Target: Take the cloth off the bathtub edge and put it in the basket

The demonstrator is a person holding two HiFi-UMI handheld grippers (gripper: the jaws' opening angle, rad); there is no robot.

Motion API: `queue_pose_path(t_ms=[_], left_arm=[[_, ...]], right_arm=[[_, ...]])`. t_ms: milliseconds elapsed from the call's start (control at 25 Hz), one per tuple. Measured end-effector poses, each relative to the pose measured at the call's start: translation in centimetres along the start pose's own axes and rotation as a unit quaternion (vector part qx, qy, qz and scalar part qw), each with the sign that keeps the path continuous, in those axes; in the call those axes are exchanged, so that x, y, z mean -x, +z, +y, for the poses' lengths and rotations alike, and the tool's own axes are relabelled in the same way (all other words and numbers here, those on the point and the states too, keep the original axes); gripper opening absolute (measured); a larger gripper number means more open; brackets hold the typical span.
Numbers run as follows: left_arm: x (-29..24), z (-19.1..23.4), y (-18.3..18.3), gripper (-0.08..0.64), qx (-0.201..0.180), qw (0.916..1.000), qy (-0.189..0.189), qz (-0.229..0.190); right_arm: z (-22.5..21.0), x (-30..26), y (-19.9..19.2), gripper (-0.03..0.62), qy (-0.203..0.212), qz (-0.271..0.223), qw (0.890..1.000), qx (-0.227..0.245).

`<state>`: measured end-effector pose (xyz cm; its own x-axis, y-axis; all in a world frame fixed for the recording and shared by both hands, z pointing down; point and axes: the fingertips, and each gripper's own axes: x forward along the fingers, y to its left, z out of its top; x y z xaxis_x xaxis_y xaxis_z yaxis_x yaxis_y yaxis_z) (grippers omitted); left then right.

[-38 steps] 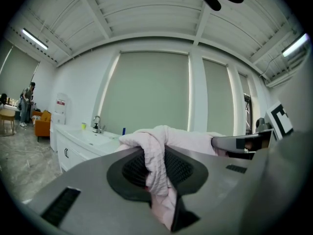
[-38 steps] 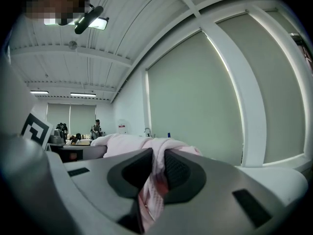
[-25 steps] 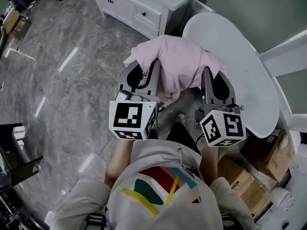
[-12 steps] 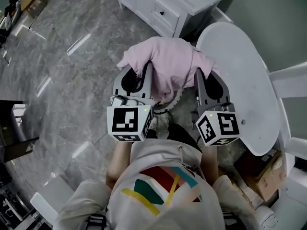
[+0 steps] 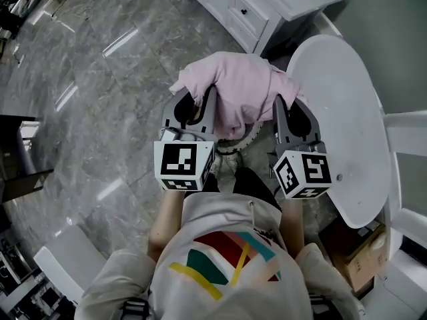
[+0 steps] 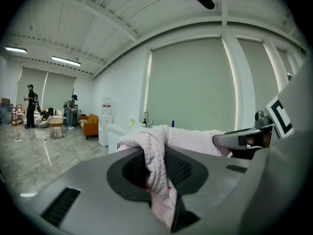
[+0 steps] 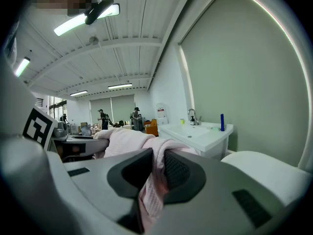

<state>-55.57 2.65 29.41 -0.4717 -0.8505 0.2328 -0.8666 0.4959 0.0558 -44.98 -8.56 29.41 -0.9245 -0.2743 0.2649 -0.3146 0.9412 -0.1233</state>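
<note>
A pink cloth [image 5: 237, 89] hangs bunched in the air between my two grippers, over the grey floor just left of the white bathtub [image 5: 347, 119]. My left gripper [image 5: 200, 99] is shut on the cloth's left side; the fabric [image 6: 156, 160] is pinched between its dark pads. The right gripper [image 5: 291, 105] is shut on the right side, where a fold [image 7: 151, 180] is clamped in the same way. A curved slotted rim [image 5: 241, 141], perhaps the basket, peeks out under the cloth; the rest of it is hidden.
A white vanity cabinet [image 5: 267, 5] with a sink and tap [image 7: 198, 129] stands beyond the tub. Cardboard boxes [image 5: 353, 252] lie at the lower right. Dark equipment [image 5: 17, 159] sits at the left edge. People [image 6: 30, 106] stand far off across the room.
Both grippers have carried the cloth to the left, off the tub's end and slightly lower. The tub and cabinet have slid right in the head view. Both grips are unchanged.
</note>
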Motion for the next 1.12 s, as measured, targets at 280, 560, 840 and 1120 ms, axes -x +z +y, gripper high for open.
queue_pose_path(t_ms=[280,560,840,1120], left_arm=[[-1.1,1.6,-5.5,0.086,-0.004,0.9981,0.017,0.059],[-2.6,2.0,-11.3,0.086,-0.006,0.9927,0.025,0.118],[-3.3,1.9,-16.5,0.086,-0.003,0.9857,0.02,0.167],[-4.0,1.9,-20.3,0.086,-0.003,0.977,0.033,0.211]], right_arm=[[0.3,-2.4,-5.3,0.069,0.022,0.053,0.998,0.009],[0.0,-4.0,-11.5,0.07,0.049,0.109,0.992,0.03],[-0.5,-4.9,-16.8,0.071,0.064,0.164,0.984,0.02],[-0.9,-5.7,-20.7,0.071,0.055,0.208,0.977,0.004]])
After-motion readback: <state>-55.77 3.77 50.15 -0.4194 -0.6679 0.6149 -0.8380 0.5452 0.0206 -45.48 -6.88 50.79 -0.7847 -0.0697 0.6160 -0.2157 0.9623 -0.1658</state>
